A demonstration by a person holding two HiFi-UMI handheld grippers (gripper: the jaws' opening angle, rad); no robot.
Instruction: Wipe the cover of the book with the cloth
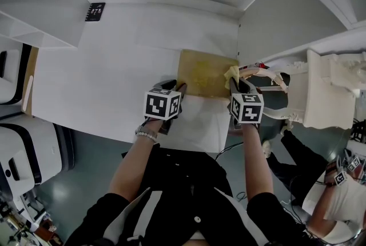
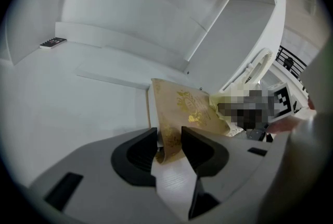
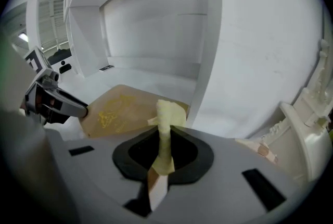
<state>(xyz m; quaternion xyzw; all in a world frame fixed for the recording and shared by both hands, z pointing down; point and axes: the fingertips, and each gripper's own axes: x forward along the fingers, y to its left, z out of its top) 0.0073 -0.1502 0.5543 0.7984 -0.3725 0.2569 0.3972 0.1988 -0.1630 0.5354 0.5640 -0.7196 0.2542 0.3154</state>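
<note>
Nearest the person, at 6 o'clock of the book, a white printed page (image 1: 197, 120) lies on the white table (image 1: 114, 79). Just beyond it, the left gripper (image 1: 178, 90) has its black jaws closed on the near edge of the tan book cover with gold ornament (image 1: 205, 72), which curls up between them. At the cover's 3 o'clock edge, the right gripper (image 1: 235, 86) pinches a pale yellow cloth (image 1: 231, 73) that rests against that edge.

I judge the wipe to be at an early pass. The cover is steadied and the cloth is in contact, but nearly the whole gold-printed face remains to be crossed.

A white partition wall (image 1: 269, 27) rises just beside the book at 3 o'clock and limits the cloth hand's room. A white carved chair (image 1: 323, 87) stands beyond it. A small black spiral-bound pad (image 1: 95, 11) lies well apart at 11 o'clock.
</note>
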